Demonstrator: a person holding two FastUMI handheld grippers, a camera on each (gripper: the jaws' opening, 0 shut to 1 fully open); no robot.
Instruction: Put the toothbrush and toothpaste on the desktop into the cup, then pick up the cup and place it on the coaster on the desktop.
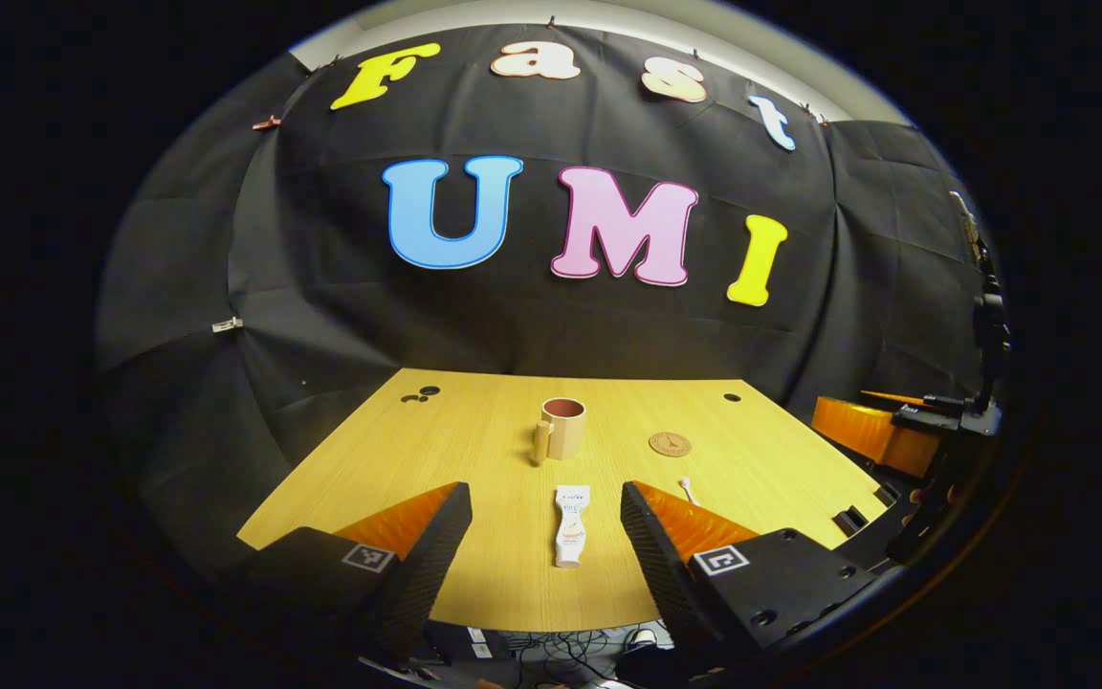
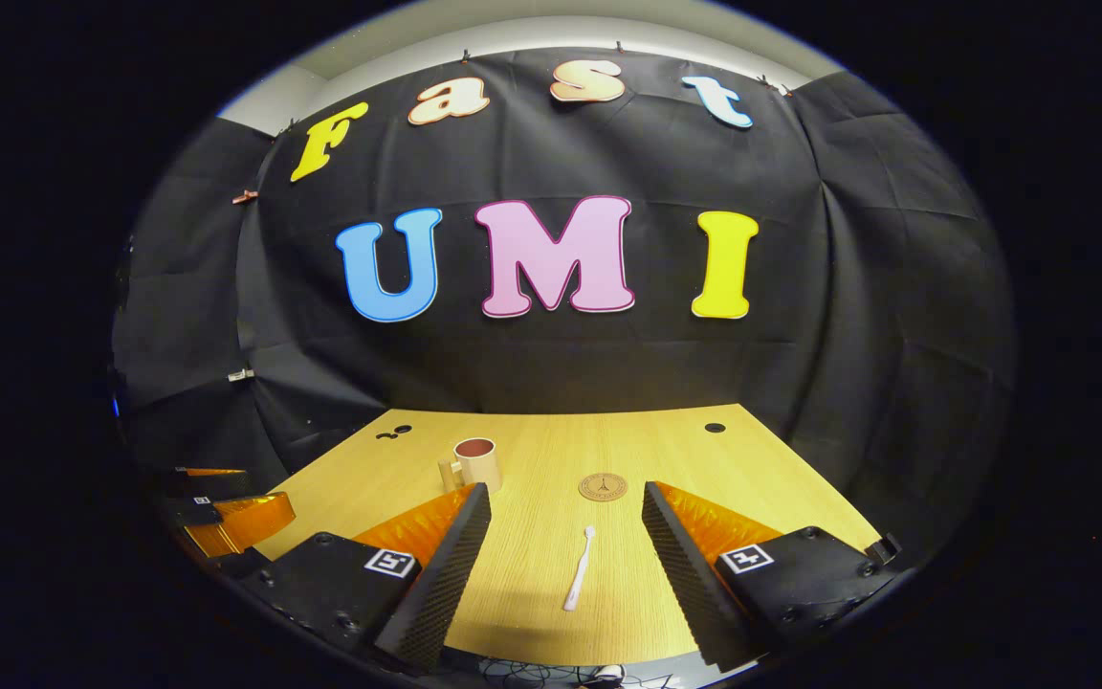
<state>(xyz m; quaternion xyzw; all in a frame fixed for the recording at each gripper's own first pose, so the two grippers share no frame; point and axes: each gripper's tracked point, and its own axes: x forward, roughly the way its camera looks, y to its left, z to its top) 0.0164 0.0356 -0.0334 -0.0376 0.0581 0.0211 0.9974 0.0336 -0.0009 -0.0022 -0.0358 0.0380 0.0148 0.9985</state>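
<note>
Starting from the toothpaste, we find the tube lying flat on the desktop, lengthwise toward us and framed between the spread fingers of our left gripper, which holds nothing and hangs above the near edge. The toothbrush lies likewise flat, just to the right of the tube, lined up between the parted fingers of our right gripper, also empty. Beyond the tube stands the cup, upright, its handle turned to the left, with nothing that we can make out inside it. The coaster sits to the cup's right, apart from it and bare. We judge that the task is at its very start: neither item is lifted, and the first pick is what we are lined up for. The next move, as we see it, calls for lowering either gripper until its fingers straddle its item across the narrow width, closing, then carrying it to the cup's mouth and tipping it in upright.
</note>
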